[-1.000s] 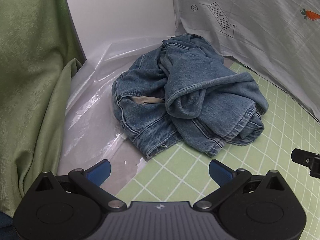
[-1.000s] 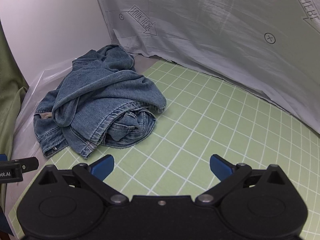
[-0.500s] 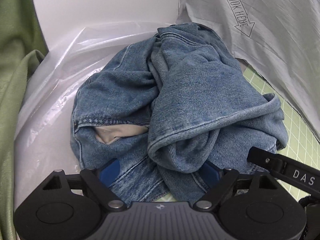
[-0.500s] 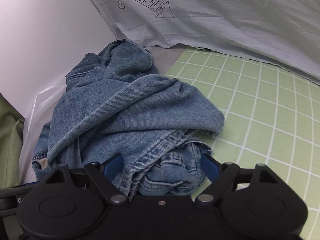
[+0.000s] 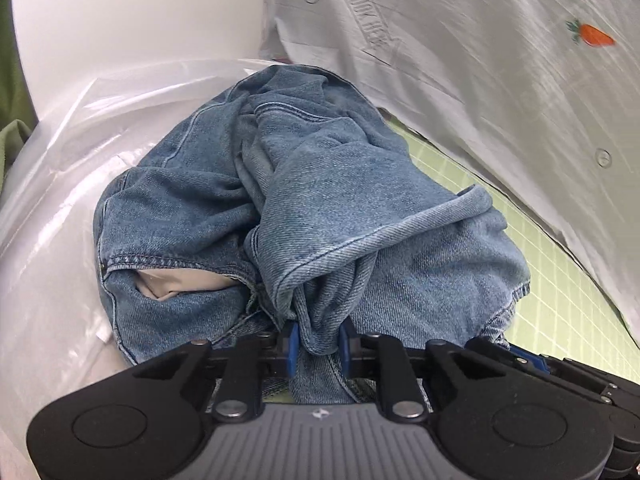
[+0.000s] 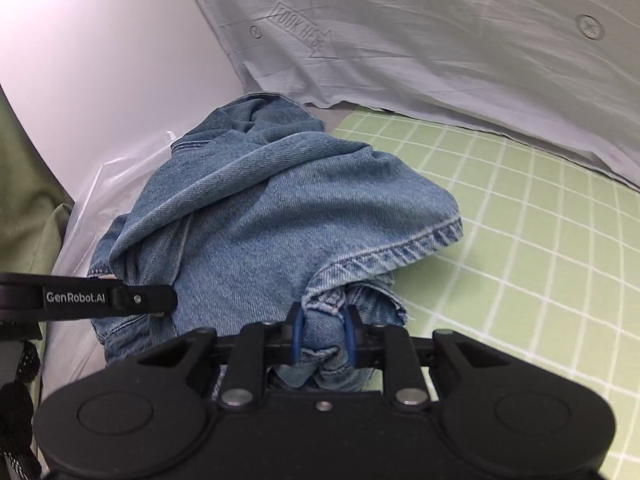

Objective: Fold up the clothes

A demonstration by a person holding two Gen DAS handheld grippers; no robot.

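Plainly, the jeans [image 5: 312,208] lay in a crumpled heap of mid-blue denim, legs twisted over one another, stitched hems and seams showing pale, and a beige pocket lining [image 5: 180,282] peeking out on the left side. They sat near the back corner, partly on a crinkled clear plastic sheet [image 5: 60,208] and partly on the green gridded mat [image 6: 520,240] covering the surface.

At the near edge of the heap, the left gripper [image 5: 318,346] had its blue-padded fingers [image 5: 293,346] closed tight on a bunched fold of denim. Just beside it, the right gripper [image 6: 322,340] was clamped the same way on a frayed, hemmed bunch of the jeans.

Behind the heap hung a wrinkled grey cloth [image 6: 440,60] printed with an arrow and small circled marks, with a little orange carrot [image 5: 594,35] on it. A smooth white wall [image 5: 140,20] met it at the corner, and soft green fabric [image 6: 28,200] draped at the far left.
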